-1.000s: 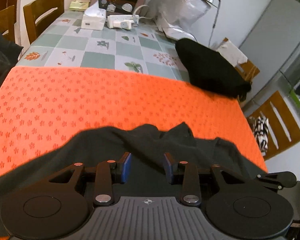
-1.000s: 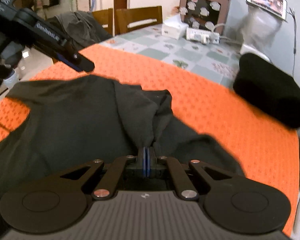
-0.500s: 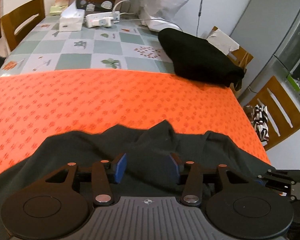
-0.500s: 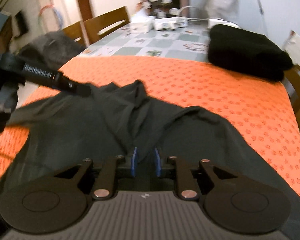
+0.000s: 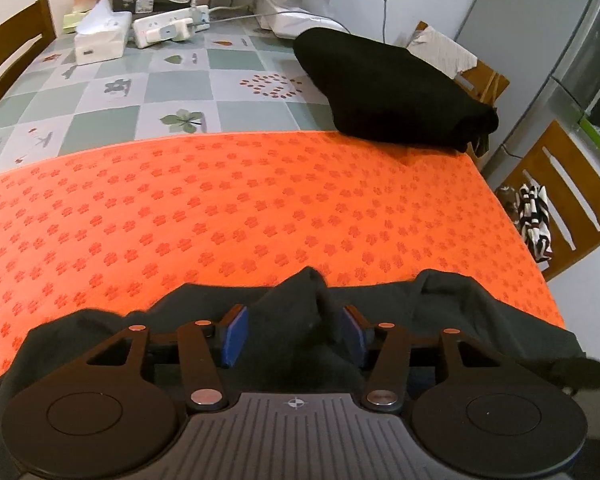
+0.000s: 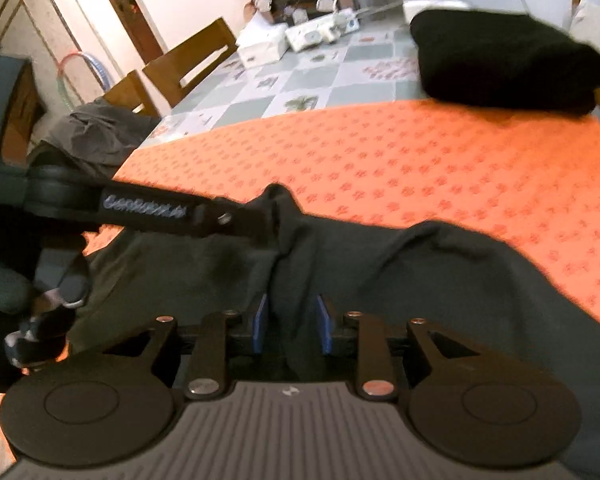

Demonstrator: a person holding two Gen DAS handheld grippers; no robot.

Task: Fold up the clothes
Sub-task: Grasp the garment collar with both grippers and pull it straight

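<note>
Now the left gripper has its jaws opening, blue pads spread with a raised ridge of the dark garment between them, not squeezed. Over on the right gripper, jaws opening too, a fold standing between the pads, no pinch. Ahead of both sets of fingers, orange cloth, then a folded black pile.
</note>
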